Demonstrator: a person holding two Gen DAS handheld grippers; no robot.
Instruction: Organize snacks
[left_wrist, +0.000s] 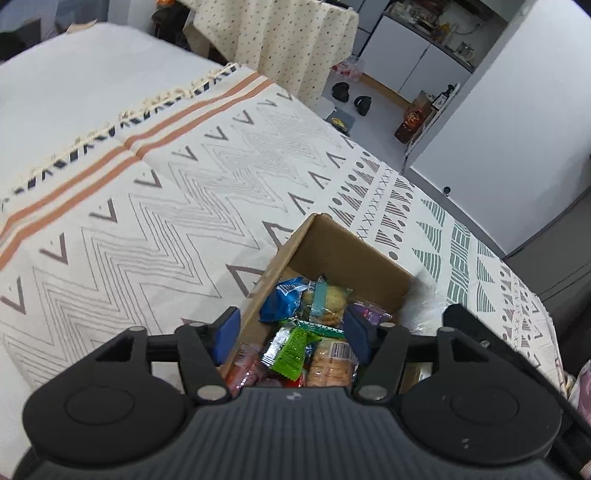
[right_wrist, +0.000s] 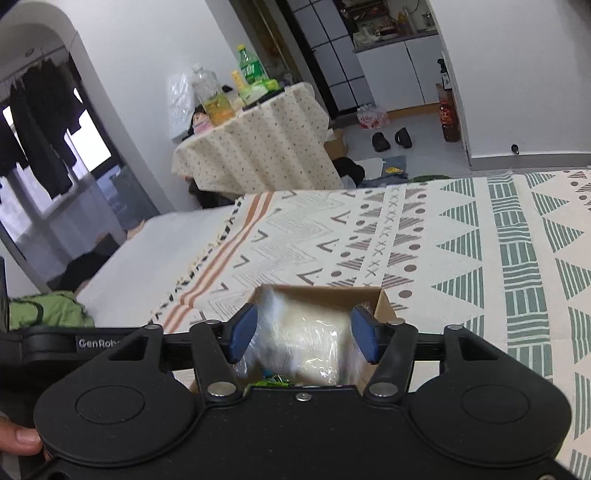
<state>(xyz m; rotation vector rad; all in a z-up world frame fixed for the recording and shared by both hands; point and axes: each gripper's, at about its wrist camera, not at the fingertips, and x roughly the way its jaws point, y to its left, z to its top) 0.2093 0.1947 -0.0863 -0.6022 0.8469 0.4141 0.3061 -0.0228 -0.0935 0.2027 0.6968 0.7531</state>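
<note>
Room: bedroom, with a bed (left_wrist: 166, 206) under a patterned cover and a draped worktop (right_wrist: 258, 147) standing far behind it.
Box: cardboard box (left_wrist: 343, 254) is sitting on the bed near the right edge, open-topped so snacks can drop in.
Snacks: blue pack (left_wrist: 280, 299), green pack (left_wrist: 290, 349) and crackers (left_wrist: 330, 365) are lying piled inside.
Left tool (left_wrist: 291, 332): hovering over the box, pads spread wide, holding nothing.
Right tool (right_wrist: 303, 334): hanging over the box, wide open around a clear-wrapped pale pack (right_wrist: 306, 336); contact is unclear, likely a release.
</note>
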